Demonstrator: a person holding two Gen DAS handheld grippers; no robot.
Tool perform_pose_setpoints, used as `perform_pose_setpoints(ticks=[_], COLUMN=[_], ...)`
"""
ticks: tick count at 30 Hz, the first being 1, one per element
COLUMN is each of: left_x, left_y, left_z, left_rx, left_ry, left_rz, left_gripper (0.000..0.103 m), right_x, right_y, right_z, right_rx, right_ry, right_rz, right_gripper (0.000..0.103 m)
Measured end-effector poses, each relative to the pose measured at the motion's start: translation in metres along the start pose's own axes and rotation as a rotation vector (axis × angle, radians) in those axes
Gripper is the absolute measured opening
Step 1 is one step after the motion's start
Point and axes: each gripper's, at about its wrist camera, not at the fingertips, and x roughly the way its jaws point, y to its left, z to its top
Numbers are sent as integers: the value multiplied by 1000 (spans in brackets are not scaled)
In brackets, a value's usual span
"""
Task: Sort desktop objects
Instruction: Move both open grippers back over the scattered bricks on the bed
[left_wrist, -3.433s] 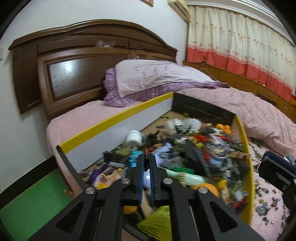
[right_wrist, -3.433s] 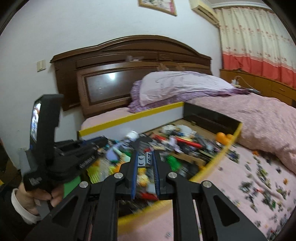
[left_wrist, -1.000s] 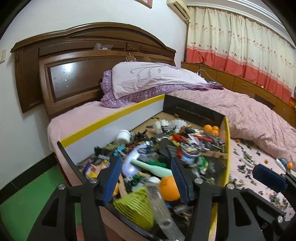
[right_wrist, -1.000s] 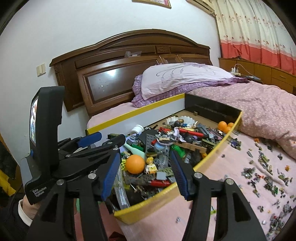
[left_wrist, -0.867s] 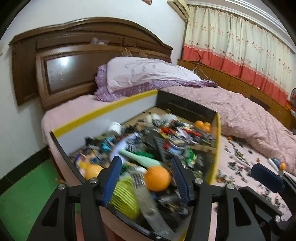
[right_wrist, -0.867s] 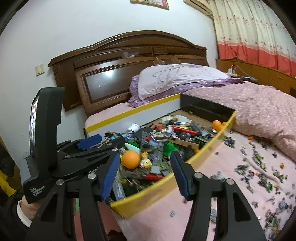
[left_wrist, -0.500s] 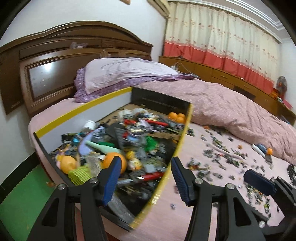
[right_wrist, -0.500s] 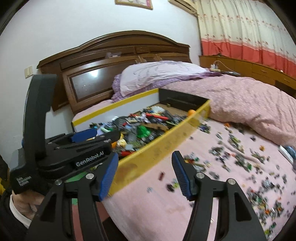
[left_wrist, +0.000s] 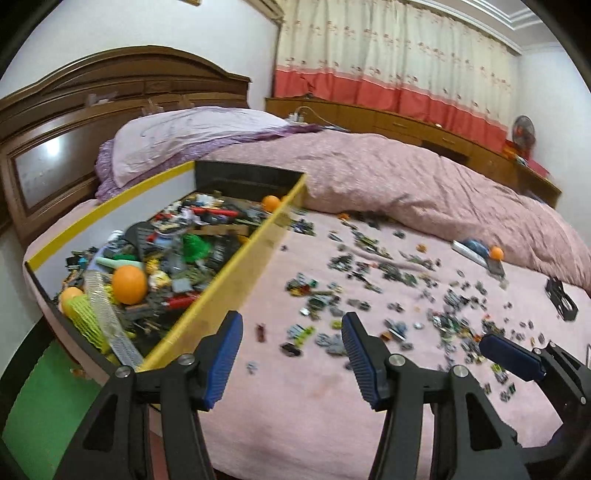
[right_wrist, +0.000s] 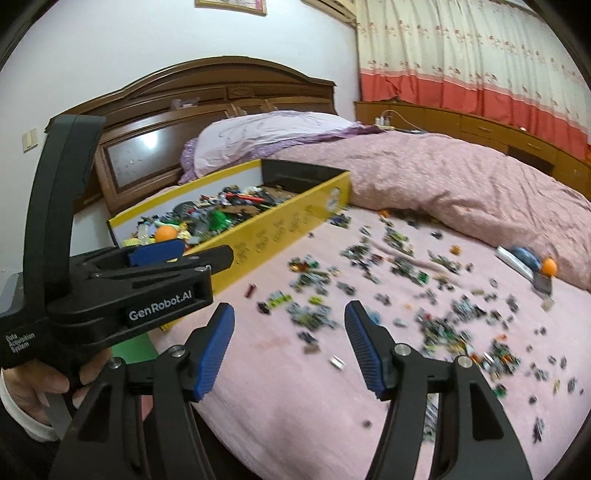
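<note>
Task items: small toy bricks and bits (left_wrist: 373, 273) scattered loose across the pink bedsheet (left_wrist: 317, 398), most of them ahead and to the right of both grippers. Destination looks like the yellow-edged box (left_wrist: 236, 275), already piled with toys incl. an orange ball (left_wrist: 128, 284), sitting on the bed's left side by the pillow (left_wrist: 177, 136).

Left gripper (left_wrist: 291, 354): jaws wide apart, nothing between them, hanging over bare sheet just short of the nearest pieces. Right gripper (right_wrist: 290, 349): jaws also spread, empty; they've just been opening a bit further. It's over the sheet too, with a few small pieces (right_wrist: 310, 341) just beyond the tips. The hand (right_wrist: 40, 387) holding the left gripper shows at the lower left of the right wrist view.

Step, as I read it: approach to the next pick, both tools empty. Next move needs one single piece chosen, tips lowered around it and closed; pieces are tiny and the sheet is soft, so I'd expect pinching fabric or grabbing two at once to be the risk. Frames are motion-blurred, can't ID individual pieces.

Versus a second ago: both views were aimed at the box contents; now they're swung right onto the scattered pile. Left opening unchanged.
</note>
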Motion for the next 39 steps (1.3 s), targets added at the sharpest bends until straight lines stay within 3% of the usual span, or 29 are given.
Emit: perform_pose_setpoints(ticks=[18,39], left_x=[2,2], left_y=[-62,-96], left_z=[-28,-52], left_rx=[83,120], left_ry=[47,93], left_rz=[-49,-108], left_gripper=[60,63], right_x=[-29,-47], right_y=[-64,-88], right_z=[-43,-69], right_rx=[167,250], right_ry=[22,31], right_rz=[-107,-178], right_gripper=[64,65])
